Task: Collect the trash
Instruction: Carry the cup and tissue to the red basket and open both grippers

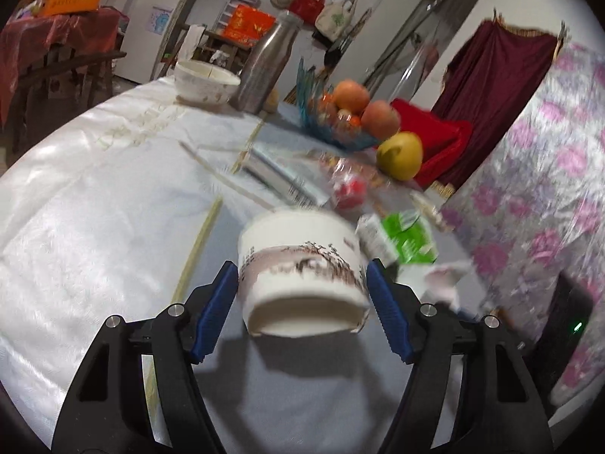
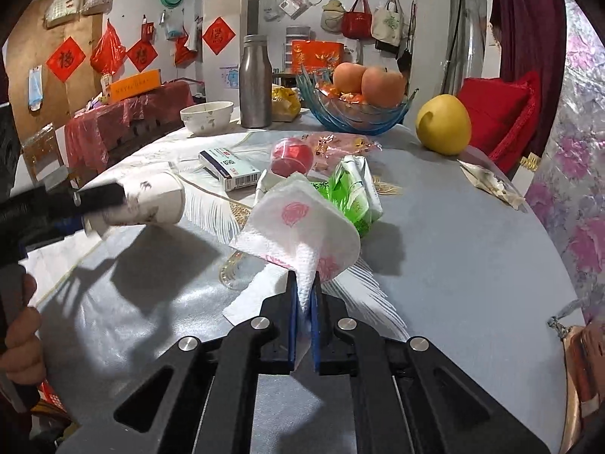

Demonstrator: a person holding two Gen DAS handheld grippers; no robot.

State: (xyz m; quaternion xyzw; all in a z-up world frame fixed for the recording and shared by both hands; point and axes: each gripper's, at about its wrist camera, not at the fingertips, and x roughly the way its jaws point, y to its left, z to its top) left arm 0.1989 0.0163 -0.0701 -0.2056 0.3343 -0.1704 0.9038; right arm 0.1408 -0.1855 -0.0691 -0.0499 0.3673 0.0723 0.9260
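Observation:
A white paper cup [image 1: 302, 276] with a dark branch print lies on its side between the blue pads of my left gripper [image 1: 302, 283], which is shut on it and holds it above the table. The same cup [image 2: 151, 200] shows at the left of the right wrist view, held by the left gripper's fingers [image 2: 102, 193]. My right gripper [image 2: 305, 287] is shut on a crumpled white paper napkin [image 2: 298, 227] with pink rose prints, lifted just off the tabletop. A green-and-white wrapper [image 2: 351, 193] lies right behind the napkin.
On the round table [image 2: 453, 265] lie a medicine box [image 2: 230, 168], a red ball in a clear wrapper [image 2: 293, 157], a torn packet [image 2: 491, 183], a yellow pomelo [image 2: 443, 124], a blue fruit bowl [image 2: 355, 113], a metal bottle [image 2: 255, 83] and a white bowl [image 2: 206, 115]. A hand [image 2: 20, 344] is at the left.

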